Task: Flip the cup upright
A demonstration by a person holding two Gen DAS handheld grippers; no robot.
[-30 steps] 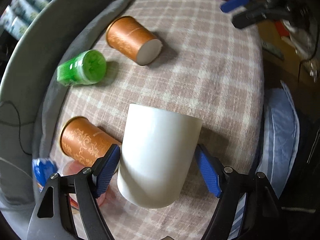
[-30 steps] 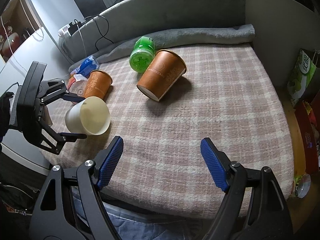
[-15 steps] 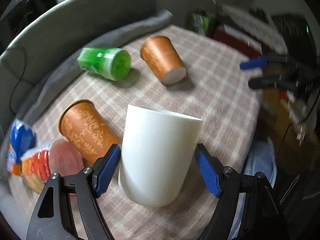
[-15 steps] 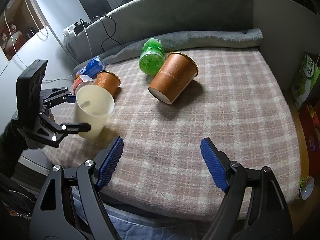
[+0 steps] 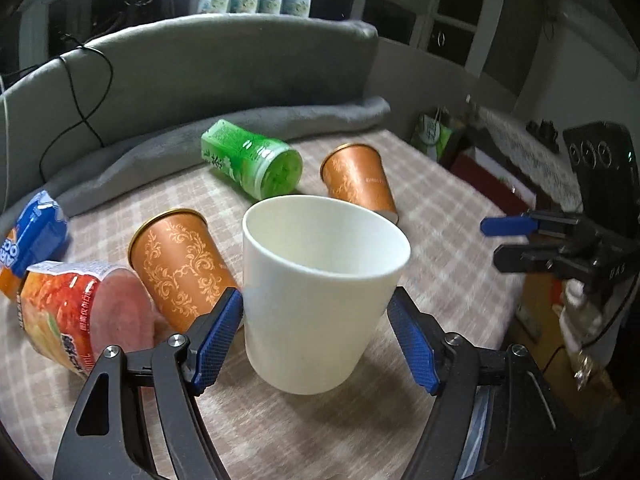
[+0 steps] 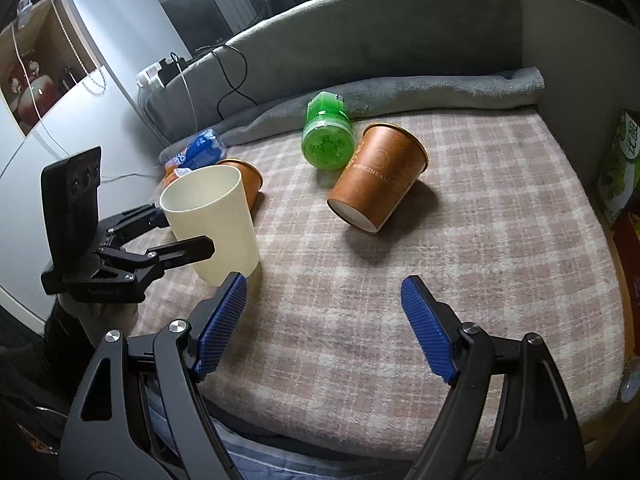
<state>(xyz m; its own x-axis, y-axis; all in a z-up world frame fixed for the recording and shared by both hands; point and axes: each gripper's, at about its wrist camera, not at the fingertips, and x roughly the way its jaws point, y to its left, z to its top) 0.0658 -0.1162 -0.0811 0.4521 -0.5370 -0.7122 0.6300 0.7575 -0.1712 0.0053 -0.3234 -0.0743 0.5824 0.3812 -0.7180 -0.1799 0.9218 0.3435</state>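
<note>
A white paper cup (image 5: pixel 320 292) stands nearly upright, mouth up, on the checked cloth, between the fingers of my left gripper (image 5: pixel 316 340). The left pad (image 5: pixel 218 336) touches the cup; a small gap shows at the right pad (image 5: pixel 412 344). In the right wrist view the cup (image 6: pixel 212 216) is at the left with the left gripper (image 6: pixel 176 236) around it. My right gripper (image 6: pixel 320 328) is open and empty above the cloth's front part.
Two orange paper cups (image 5: pixel 180 268) (image 6: pixel 376 184) lie on their sides. A green bottle (image 6: pixel 328 136) lies near the grey rolled blanket (image 6: pixel 440 88). A red noodle cup (image 5: pixel 80 312) and blue packet (image 5: pixel 28 236) lie at the left edge.
My left gripper has turned the white cup from lying tilted to mouth-up and set it down on the cloth. The right gripper has barely moved.
</note>
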